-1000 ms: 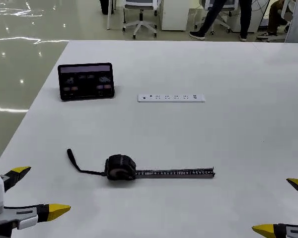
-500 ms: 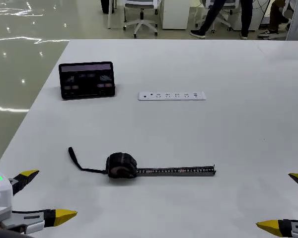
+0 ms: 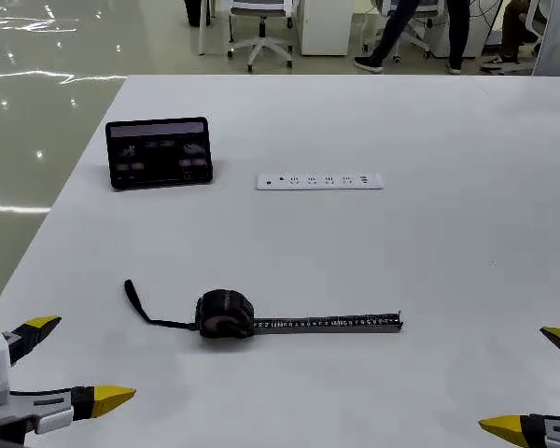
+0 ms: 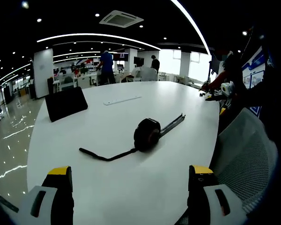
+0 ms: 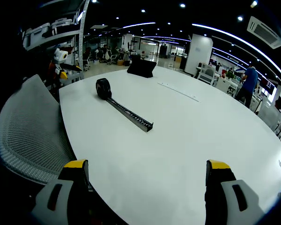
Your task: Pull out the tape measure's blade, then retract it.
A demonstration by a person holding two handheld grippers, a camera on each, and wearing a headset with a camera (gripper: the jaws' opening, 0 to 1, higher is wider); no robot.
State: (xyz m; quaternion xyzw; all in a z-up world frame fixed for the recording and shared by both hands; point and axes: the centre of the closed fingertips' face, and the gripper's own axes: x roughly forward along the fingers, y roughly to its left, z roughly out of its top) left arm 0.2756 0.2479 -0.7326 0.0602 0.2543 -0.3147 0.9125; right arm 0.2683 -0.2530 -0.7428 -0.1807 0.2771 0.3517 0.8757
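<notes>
At the near left edge of the white tabletop (image 3: 429, 243), the left gripper (image 3: 89, 358) hovers with its yellow-tipped jaws spread wide, holding nothing. Beyond it, toward the far left, a dark tablet (image 3: 159, 152) stands propped up, its screen facing the person. The tape measure (image 3: 226, 314) sits near the front middle of the tabletop, well apart from both grippers, and a black strap (image 3: 135, 301) trails off its case to the left. Its blade (image 3: 327, 324) is out, lying flat and straight toward the right, with the hook end free. Farther back, a white power strip (image 3: 319, 181) lies flat. At the near right the right gripper (image 3: 523, 381) hangs with its jaws likewise spread and empty.
</notes>
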